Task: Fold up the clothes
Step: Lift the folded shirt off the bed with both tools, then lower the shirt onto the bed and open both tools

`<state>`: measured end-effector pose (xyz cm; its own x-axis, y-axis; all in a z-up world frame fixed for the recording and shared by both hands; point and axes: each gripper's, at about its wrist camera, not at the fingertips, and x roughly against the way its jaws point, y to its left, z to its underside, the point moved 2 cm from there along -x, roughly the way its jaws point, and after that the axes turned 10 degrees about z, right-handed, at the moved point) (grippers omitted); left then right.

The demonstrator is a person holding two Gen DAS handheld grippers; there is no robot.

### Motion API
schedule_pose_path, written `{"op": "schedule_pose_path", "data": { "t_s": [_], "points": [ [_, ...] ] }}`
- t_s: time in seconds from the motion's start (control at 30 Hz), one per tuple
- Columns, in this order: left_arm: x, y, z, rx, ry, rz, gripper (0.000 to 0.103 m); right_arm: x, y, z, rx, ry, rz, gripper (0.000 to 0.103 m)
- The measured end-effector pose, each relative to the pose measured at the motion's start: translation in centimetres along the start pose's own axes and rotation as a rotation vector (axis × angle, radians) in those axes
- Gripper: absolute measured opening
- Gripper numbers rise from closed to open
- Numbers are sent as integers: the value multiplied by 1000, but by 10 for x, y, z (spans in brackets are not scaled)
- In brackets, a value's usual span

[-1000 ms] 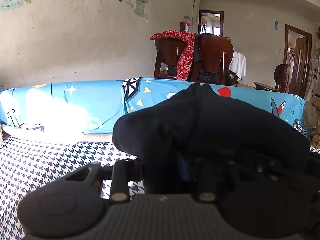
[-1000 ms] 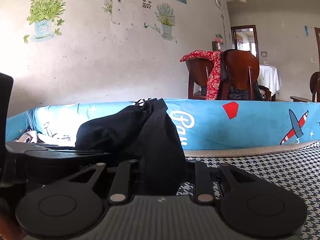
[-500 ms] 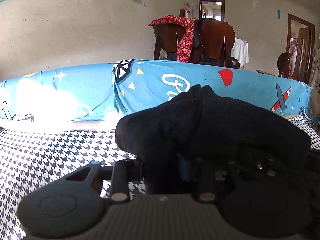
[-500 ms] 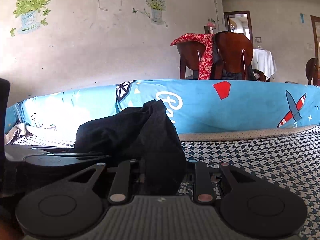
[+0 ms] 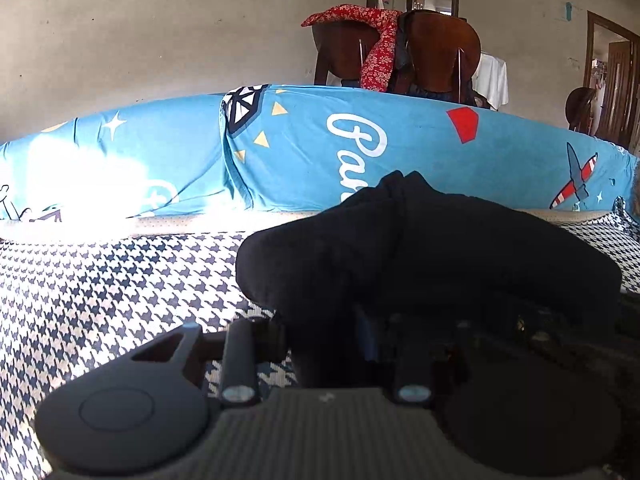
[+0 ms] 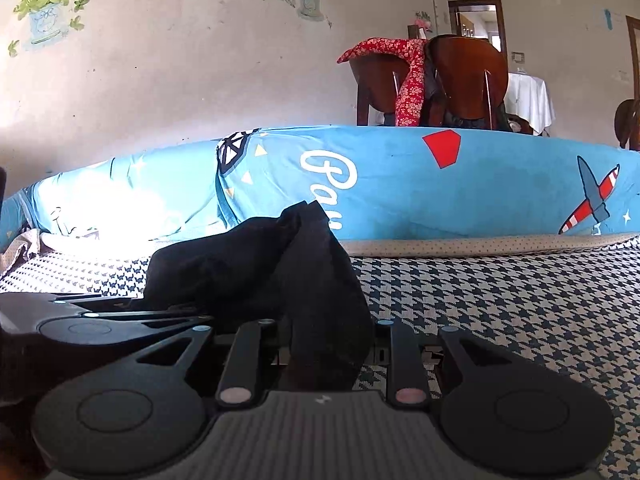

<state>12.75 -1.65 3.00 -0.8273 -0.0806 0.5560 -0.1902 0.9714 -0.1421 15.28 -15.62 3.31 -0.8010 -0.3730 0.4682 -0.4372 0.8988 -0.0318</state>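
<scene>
A black garment (image 5: pixel 420 256) is bunched in front of both cameras, just above the houndstooth-covered surface (image 5: pixel 100 288). My left gripper (image 5: pixel 332 344) is shut on one bunched part of it; the cloth drapes over and hides the fingertips. My right gripper (image 6: pixel 326 344) is shut on another part of the black garment (image 6: pixel 304 280), which rises in a peak between its fingers. The left gripper's body (image 6: pixel 92 320) shows at the left of the right wrist view, close beside the right one.
A rolled blue printed quilt (image 5: pixel 320 152) lies along the far edge of the houndstooth surface (image 6: pixel 520 304). Behind it stand dark wooden chairs (image 6: pixel 468 80) with a red floral cloth (image 6: pixel 404 68) over one. A pale wall and a doorway are further back.
Both grippers have come down with the garment toward the houndstooth surface; the quilt and wall have risen in both views. The grip on the cloth is unchanged.
</scene>
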Motion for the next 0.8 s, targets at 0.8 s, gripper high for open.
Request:
{"op": "schedule_pose_path", "data": {
  "t_s": [0.8],
  "points": [
    [-24,-5,20,78,140,36,34,-60,-36,-8,-58,54,160,48]
  ]
}}
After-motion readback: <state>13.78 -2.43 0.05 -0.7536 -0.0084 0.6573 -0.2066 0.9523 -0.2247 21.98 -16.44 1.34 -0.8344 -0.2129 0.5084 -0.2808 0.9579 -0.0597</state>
